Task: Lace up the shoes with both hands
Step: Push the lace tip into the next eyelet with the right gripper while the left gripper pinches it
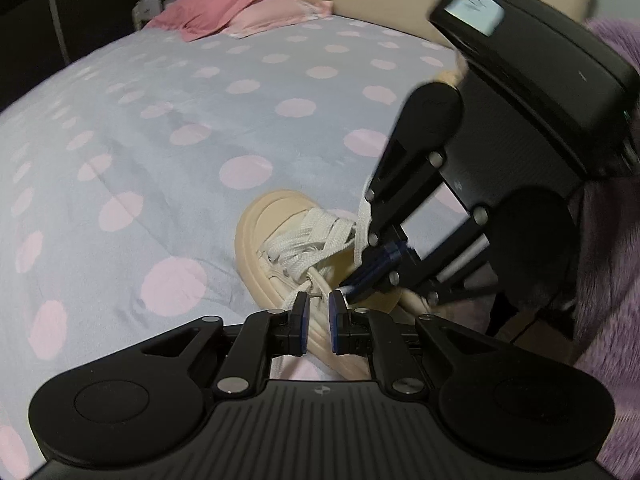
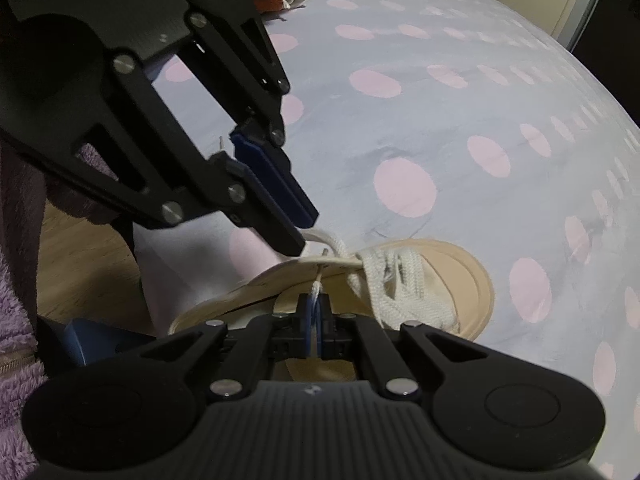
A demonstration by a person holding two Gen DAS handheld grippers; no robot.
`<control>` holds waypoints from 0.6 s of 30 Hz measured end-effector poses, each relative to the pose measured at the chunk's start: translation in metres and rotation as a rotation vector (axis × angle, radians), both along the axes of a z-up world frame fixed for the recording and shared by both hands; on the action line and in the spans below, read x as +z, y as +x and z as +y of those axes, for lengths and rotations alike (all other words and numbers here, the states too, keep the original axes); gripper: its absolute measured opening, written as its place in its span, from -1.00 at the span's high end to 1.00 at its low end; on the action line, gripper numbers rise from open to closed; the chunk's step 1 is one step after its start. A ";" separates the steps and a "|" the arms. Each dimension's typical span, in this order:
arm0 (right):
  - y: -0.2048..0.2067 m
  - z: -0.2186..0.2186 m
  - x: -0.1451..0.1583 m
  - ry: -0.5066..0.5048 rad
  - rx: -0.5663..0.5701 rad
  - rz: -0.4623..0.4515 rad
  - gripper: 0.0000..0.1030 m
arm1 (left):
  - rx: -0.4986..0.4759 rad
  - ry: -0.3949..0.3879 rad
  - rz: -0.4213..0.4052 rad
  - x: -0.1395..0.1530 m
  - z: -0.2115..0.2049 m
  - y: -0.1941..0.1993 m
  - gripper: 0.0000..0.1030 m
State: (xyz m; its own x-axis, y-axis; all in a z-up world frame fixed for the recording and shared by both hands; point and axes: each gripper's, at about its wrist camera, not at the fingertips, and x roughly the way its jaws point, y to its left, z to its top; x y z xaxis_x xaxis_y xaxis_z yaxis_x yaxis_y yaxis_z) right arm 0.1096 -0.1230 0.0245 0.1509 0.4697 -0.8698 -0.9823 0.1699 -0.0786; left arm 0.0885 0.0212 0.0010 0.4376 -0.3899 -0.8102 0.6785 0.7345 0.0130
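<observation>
Two grippers meet over one shoe. The left gripper [image 1: 318,322] has its blue-padded jaws apart, with a gap between them; a strand of the white lace [image 1: 316,244] runs up through that gap, and I cannot tell whether either pad touches it. The right gripper [image 2: 315,320] has its jaws pressed together on a thin end of the white lace [image 2: 318,290], which rises from the pads toward the eyelets. In the right wrist view the left gripper [image 2: 298,216] comes in from the upper left, its tips just above the near end of the lacing. In the left wrist view the right gripper [image 1: 360,278] reaches in from the right, its tips at the side of the shoe's opening.

The beige shoe [image 1: 256,240] lies on the bed, near the edge, toe pointing to the far side, its white lace criss-crossed loosely over the tongue. Under it spreads a pale blue cover with pink dots [image 1: 160,140]. Far left in the left wrist view lie pink pillows [image 1: 240,4]; a purple fleece [image 1: 612,280] fills the right edge
</observation>
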 end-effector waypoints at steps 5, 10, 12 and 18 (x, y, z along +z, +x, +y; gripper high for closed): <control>0.000 -0.002 0.003 0.011 -0.016 -0.011 0.94 | -0.072 0.081 -0.064 -0.005 -0.007 -0.007 0.85; -0.001 -0.003 0.006 0.029 -0.024 -0.021 0.94 | -0.155 0.199 -0.151 -0.016 -0.017 -0.014 0.83; -0.001 -0.003 0.007 0.033 -0.027 -0.024 0.94 | -0.187 0.233 -0.187 -0.020 -0.021 -0.017 0.80; -0.001 -0.004 0.006 0.037 -0.032 -0.020 0.94 | -0.273 0.347 -0.266 -0.036 -0.036 -0.025 0.77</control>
State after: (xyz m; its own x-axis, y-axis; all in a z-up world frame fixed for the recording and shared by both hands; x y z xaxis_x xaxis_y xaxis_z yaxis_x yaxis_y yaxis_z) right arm 0.1090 -0.1266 0.0306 0.1835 0.4965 -0.8484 -0.9746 0.2045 -0.0912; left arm 0.0638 -0.0152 -0.0353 0.5663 -0.2470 -0.7863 0.7848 0.4531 0.4229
